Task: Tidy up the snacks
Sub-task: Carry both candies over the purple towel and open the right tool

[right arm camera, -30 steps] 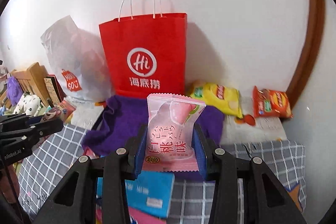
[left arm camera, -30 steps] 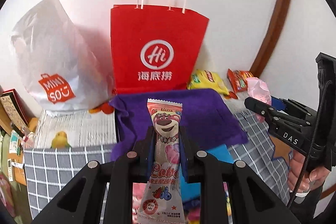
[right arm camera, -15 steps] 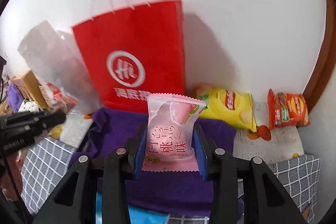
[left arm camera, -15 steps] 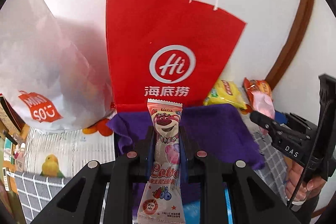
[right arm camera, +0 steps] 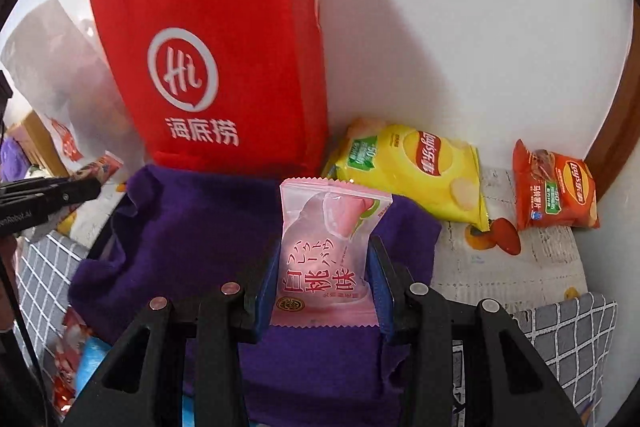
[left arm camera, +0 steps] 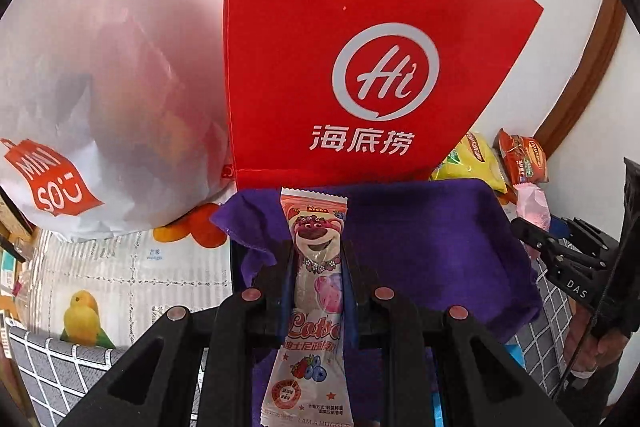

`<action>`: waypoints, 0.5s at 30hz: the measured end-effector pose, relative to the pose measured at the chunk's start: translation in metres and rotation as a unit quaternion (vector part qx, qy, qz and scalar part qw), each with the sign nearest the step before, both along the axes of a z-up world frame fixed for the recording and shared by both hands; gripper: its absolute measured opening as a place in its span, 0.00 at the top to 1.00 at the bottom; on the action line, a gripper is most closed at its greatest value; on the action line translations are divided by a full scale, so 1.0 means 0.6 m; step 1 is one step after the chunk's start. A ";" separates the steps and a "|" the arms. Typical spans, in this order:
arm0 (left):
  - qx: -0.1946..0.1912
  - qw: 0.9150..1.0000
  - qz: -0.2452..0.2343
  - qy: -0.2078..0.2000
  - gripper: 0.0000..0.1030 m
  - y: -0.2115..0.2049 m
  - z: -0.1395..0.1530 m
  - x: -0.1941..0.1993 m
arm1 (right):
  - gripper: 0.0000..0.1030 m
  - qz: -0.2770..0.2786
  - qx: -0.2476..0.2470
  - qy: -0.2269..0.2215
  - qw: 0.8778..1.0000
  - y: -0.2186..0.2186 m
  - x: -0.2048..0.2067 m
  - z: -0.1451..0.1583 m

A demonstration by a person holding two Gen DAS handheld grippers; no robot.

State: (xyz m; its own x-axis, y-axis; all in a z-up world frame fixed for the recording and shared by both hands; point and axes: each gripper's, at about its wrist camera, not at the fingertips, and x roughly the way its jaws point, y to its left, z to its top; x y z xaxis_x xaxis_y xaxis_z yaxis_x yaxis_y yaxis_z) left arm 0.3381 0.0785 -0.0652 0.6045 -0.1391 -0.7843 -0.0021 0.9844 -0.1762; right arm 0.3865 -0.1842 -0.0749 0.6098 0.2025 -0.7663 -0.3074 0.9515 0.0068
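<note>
My left gripper (left arm camera: 318,259) is shut on a long Lotso bear snack packet (left arm camera: 314,307), held upright over a purple cloth (left arm camera: 420,239) just in front of a red Hi paper bag (left arm camera: 360,67). My right gripper (right arm camera: 325,263) is shut on a pink peach-flavour packet (right arm camera: 326,251), above the same purple cloth (right arm camera: 192,227) and right of the red bag (right arm camera: 224,59). The right gripper also shows at the right edge of the left wrist view (left arm camera: 560,251), with its pink packet (left arm camera: 530,203). The left gripper shows at the left edge of the right wrist view (right arm camera: 48,199).
A white Miniso plastic bag (left arm camera: 92,99) leans on the wall left of the red bag. A yellow Lay's chip bag (right arm camera: 420,171) and an orange Lay's bag (right arm camera: 556,187) lie by the wall at the right. A grey checked cloth (right arm camera: 572,331) covers the front.
Both grippers have moved forward toward the red bag and the wall with their packets; the bag now fills much more of both views. The right gripper has swung toward the right.
</note>
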 end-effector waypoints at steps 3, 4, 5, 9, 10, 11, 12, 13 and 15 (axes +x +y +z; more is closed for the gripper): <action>-0.005 1.000 -0.002 0.004 0.81 0.001 -0.004 0.002 | 0.60 0.000 0.005 0.009 1.000 -0.003 0.006 -0.009; -0.004 1.000 -0.003 0.005 0.81 0.001 -0.006 0.003 | 0.60 0.001 0.004 0.010 1.000 -0.002 0.007 -0.011; -0.004 1.000 -0.004 0.007 0.81 0.000 -0.007 0.004 | 0.60 0.001 0.002 0.010 1.000 -0.002 0.008 -0.014; -0.004 1.000 -0.008 0.011 0.81 -0.003 -0.011 0.006 | 0.60 0.002 -0.001 0.015 1.000 -0.002 0.013 -0.025; -0.007 1.000 -0.009 0.015 0.81 -0.004 -0.012 0.007 | 0.60 0.002 -0.003 0.015 1.000 -0.002 0.014 -0.028; -0.005 1.000 -0.009 0.015 0.81 -0.005 -0.013 0.007 | 0.60 0.002 -0.007 0.014 1.000 -0.003 0.015 -0.031; -0.004 1.000 -0.010 0.016 0.80 -0.006 -0.014 0.007 | 0.60 0.001 -0.009 0.014 1.000 -0.003 0.017 -0.035; -0.004 1.000 -0.012 0.017 0.81 -0.008 -0.015 0.008 | 0.60 0.000 -0.009 0.018 1.000 -0.004 0.019 -0.038; -0.004 1.000 -0.014 0.018 0.81 -0.010 -0.018 0.009 | 0.60 -0.001 -0.009 0.026 1.000 -0.005 0.023 -0.046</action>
